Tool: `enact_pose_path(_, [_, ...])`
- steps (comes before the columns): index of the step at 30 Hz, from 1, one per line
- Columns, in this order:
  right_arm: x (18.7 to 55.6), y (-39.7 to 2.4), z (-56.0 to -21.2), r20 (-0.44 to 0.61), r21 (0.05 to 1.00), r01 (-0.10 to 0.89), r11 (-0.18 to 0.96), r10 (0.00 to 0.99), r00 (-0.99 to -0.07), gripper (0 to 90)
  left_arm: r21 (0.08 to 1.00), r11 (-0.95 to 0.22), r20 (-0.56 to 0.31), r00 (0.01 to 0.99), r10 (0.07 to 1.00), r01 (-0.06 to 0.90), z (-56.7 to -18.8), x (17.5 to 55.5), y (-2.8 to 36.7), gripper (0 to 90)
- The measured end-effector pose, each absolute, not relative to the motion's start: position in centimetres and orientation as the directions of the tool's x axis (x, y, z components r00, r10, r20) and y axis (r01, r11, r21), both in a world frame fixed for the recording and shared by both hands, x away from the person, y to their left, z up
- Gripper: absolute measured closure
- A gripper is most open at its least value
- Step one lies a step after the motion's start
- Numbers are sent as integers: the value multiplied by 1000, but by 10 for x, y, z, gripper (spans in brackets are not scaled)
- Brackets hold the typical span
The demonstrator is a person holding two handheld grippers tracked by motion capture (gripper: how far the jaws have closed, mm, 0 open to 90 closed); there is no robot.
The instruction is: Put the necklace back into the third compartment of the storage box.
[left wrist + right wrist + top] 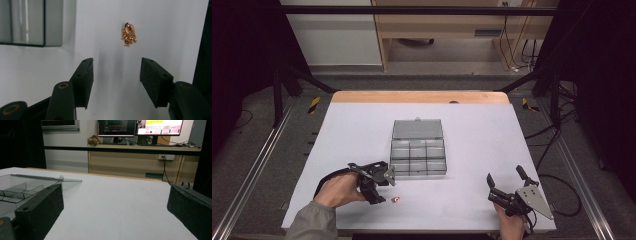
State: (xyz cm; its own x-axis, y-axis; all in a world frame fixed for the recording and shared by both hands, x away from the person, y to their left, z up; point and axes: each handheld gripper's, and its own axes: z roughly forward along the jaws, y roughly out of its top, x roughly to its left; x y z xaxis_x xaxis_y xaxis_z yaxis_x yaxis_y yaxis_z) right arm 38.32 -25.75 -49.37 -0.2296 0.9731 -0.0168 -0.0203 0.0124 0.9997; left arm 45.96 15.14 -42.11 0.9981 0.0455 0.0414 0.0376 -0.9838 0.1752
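Now left gripper [116, 75] near the worktop's [472, 200] front edge, jaws apart around nothing, short of the gold trinket [128, 34]; right gripper [506, 181] wide open.

No word, number or brand can be read anywhere. The two monitors [140, 127] on the far desk in the right gripper view carry writing, dark windows on one and yellow and pink panels on the other, but it is too small and blurred to make out. The clear plastic box [418, 147] on the table bears no label that can be read.
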Motion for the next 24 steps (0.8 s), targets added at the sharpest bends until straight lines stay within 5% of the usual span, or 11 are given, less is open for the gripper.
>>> enact_pose_path(24, [383, -258, -494, -17, 1000, -20, 13, 973, -230, 12, 60, -998, -21, 1000, 13, 14, -443, 456, 114, 631])
